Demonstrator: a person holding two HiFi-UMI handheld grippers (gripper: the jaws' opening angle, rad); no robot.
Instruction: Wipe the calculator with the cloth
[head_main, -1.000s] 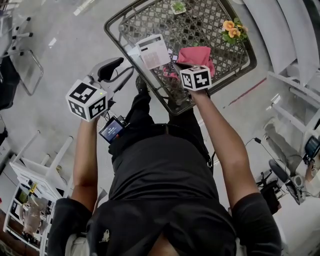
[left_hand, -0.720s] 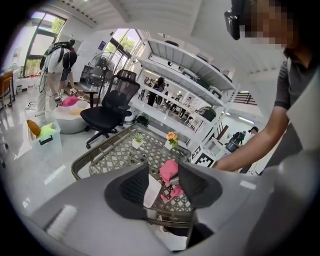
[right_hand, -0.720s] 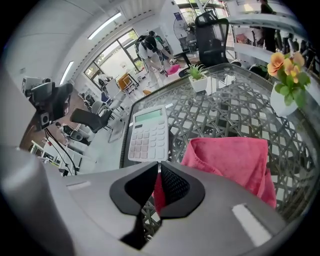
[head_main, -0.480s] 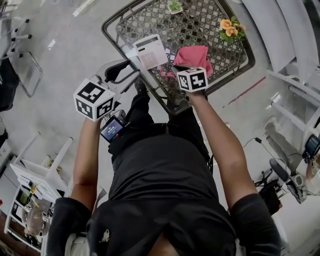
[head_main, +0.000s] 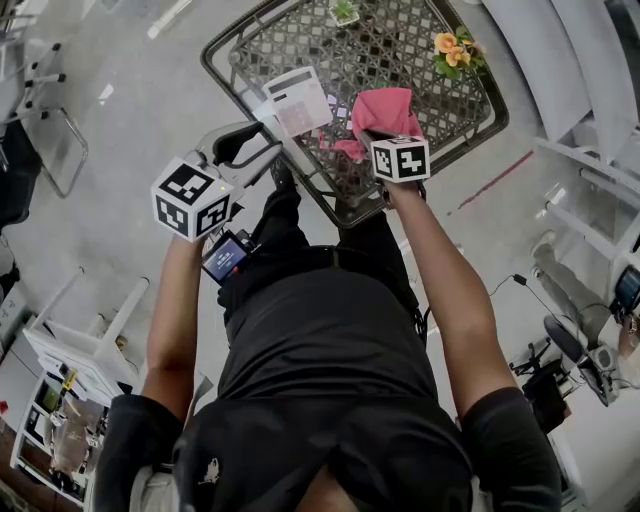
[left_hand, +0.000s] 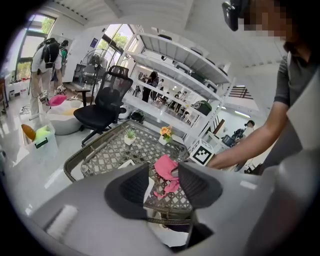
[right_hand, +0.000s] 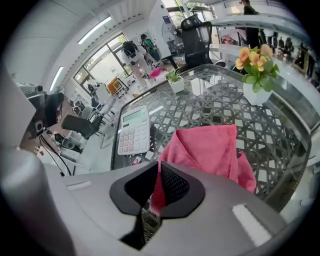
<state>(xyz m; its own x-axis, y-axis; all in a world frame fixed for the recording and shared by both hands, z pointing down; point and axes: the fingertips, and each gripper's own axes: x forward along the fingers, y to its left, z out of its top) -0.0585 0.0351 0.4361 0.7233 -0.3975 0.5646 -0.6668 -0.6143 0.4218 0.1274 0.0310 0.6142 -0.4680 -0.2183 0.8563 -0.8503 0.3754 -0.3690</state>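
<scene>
A white calculator (head_main: 297, 100) (right_hand: 134, 131) lies near the left edge of the lattice table (head_main: 225, 75). Beside it on the right is the pink cloth (head_main: 380, 110) (right_hand: 205, 150). My right gripper (head_main: 378, 137) (right_hand: 156, 187) is shut on the cloth's near edge, with pink fabric pinched between its pads. My left gripper (head_main: 255, 140) (left_hand: 165, 185) hangs open and empty just off the table's near-left edge, short of the calculator. In the left gripper view the cloth (left_hand: 165, 167) and a corner of the calculator (left_hand: 125, 163) show beyond the jaws.
An orange-flower pot (head_main: 452, 50) (right_hand: 256, 75) and a small green plant (head_main: 345, 12) (right_hand: 176, 80) stand at the table's far side. A white rack (head_main: 90, 350) is on the floor at lower left. A black office chair (left_hand: 107, 107) stands beyond the table.
My right gripper has shifted a little right and toward me, dragging the pink cloth with it. My left gripper rose toward the table edge, then held still.
</scene>
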